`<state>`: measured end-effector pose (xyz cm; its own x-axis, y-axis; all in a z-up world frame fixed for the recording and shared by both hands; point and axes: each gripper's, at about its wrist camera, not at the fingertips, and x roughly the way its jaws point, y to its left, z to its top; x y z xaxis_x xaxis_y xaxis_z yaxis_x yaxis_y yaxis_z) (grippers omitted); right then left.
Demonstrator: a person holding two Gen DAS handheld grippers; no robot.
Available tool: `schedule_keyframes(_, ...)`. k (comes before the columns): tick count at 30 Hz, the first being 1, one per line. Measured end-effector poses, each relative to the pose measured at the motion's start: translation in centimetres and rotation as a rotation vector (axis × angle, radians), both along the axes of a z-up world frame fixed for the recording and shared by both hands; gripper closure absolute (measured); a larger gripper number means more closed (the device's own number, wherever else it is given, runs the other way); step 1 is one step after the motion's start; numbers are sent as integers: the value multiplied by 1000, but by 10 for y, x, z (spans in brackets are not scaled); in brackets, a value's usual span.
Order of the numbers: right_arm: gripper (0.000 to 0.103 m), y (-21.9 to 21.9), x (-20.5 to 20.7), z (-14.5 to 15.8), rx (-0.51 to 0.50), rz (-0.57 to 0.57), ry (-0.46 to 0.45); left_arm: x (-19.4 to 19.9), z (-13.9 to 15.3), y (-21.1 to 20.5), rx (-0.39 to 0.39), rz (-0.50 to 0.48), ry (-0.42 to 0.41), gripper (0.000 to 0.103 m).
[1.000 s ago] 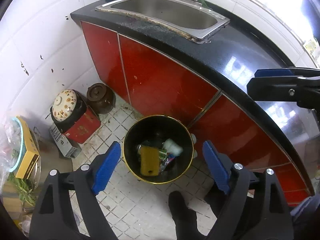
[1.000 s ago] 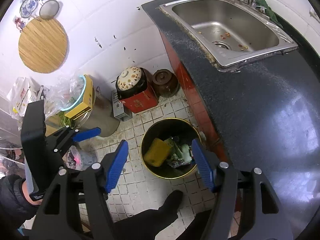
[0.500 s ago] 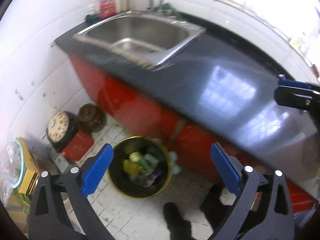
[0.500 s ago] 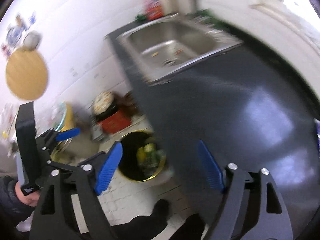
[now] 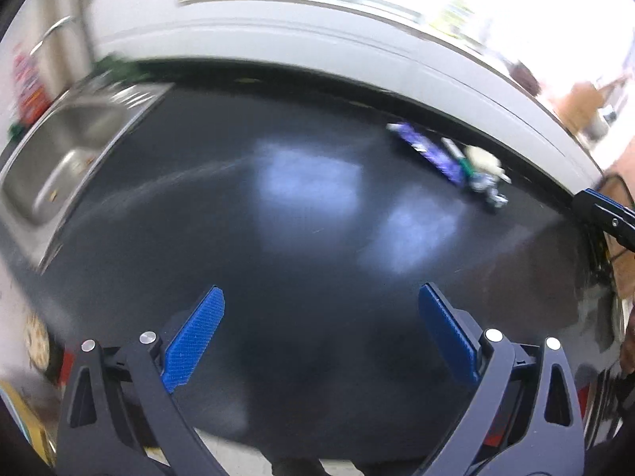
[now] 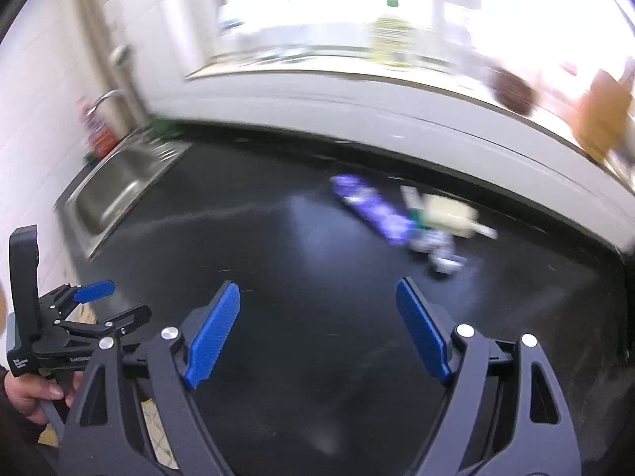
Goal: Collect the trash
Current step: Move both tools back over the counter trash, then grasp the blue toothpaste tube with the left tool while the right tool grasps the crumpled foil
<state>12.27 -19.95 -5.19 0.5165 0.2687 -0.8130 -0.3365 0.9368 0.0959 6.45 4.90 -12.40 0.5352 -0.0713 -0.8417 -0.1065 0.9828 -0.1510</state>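
Note:
Trash lies in a blurred heap at the back right of the black countertop (image 5: 278, 246): a purple wrapper (image 5: 430, 150), a cream crumpled piece (image 5: 482, 160) and a silvery scrap (image 5: 492, 196). My left gripper (image 5: 321, 291) hovers open over bare counter, well short of the heap. The right gripper's tip (image 5: 607, 214) shows at the right edge. In the right wrist view the purple wrapper (image 6: 373, 210), cream piece (image 6: 448, 214) and silvery scrap (image 6: 444, 260) lie ahead of my open, empty right gripper (image 6: 317, 285). A hand holds the left gripper (image 6: 79, 317) at lower left.
A steel sink (image 5: 59, 146) with a tap is set into the counter's left end, a red bottle (image 5: 27, 87) behind it. A white tiled ledge (image 6: 357, 111) and a bright window with a bottle (image 6: 391, 35) run behind the counter. A patch of tiled floor shows below its front edge.
Both views have swung up from the floor bin full of rubbish to the countertop; the bin is out of sight. Both grippers' jaws stand wider than a second ago.

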Motion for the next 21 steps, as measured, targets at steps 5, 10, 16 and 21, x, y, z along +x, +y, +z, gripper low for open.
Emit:
schedule_keyframes(5, 25, -53, 19, -6, -14, -51, 11, 44, 2, -56, 20, -71, 7, 8)
schedule_keyframes(10, 25, -79, 42, -19, -10, -45, 42, 88, -8, -89, -19, -64, 44, 8)
schedule_keyframes(16, 25, -90, 79, -51, -17, -11, 92, 152, -37, -112, -90, -9, 76, 8)
schedule_keyframes(21, 25, -83, 108, -83, -62, 31, 131, 209, -64, -117, -116, 112, 123, 8)
